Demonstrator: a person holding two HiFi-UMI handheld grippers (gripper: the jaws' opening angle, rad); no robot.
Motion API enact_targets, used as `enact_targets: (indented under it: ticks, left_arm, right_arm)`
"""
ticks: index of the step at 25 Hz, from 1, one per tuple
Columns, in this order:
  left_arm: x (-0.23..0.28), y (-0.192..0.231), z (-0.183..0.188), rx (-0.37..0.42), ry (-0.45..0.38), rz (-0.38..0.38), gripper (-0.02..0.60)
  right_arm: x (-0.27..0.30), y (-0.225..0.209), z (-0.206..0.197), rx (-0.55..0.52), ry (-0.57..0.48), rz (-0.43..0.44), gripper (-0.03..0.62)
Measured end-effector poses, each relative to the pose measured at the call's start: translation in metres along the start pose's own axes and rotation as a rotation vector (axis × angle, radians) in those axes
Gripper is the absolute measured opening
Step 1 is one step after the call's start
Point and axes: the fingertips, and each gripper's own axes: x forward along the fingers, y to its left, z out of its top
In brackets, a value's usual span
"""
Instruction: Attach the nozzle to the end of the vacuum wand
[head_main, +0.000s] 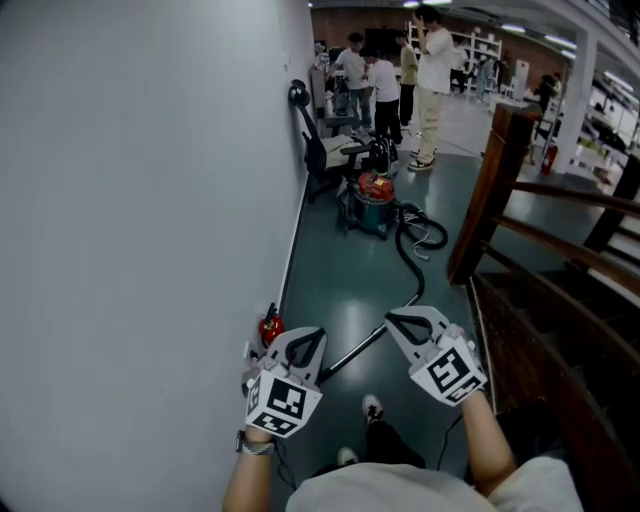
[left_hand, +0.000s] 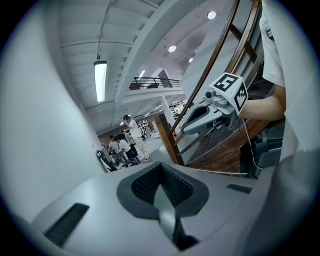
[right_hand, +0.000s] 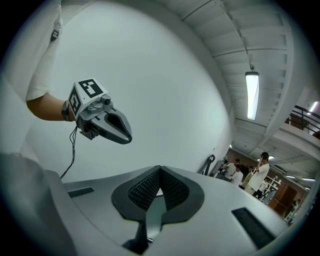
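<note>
A person stands in a corridor beside a white wall, holding a tool in each hand, both raised above the dark green floor. The left tool is clenched with nothing in it; its own view shows the ribbed pads pressed together at the tips. The right tool is likewise clenched and empty, pads meeting in its own view.

The vacuum wand, a thin metal tube, lies on the floor between the two tools, below them and apart from both. Its near end is hidden behind the left tool, so whether a nozzle sits there cannot be told. From its far end a black hose curls away to a vacuum cleaner with a red top, well down the corridor.

A small red object sits against the wall just beside the left tool, too small to identify. An office chair stands near the vacuum cleaner. A wooden staircase is cut off at the right edge. Several people stand far off.
</note>
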Motion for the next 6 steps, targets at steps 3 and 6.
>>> enact_targets:
  ticks: [3,6]
  left_arm:
    - [-0.0013,-0.0014,-0.0020,0.002,0.001,-0.006,0.000]
    - [-0.0025,-0.0045,-0.0043,0.005,0.000,-0.010,0.000]
  right_arm:
    - [0.0020,0.0032,0.0016,-0.002,0.000,0.004,0.026]
    - [0.0025,0.0063,0.0015,-0.003,-0.001,0.005,0.026]
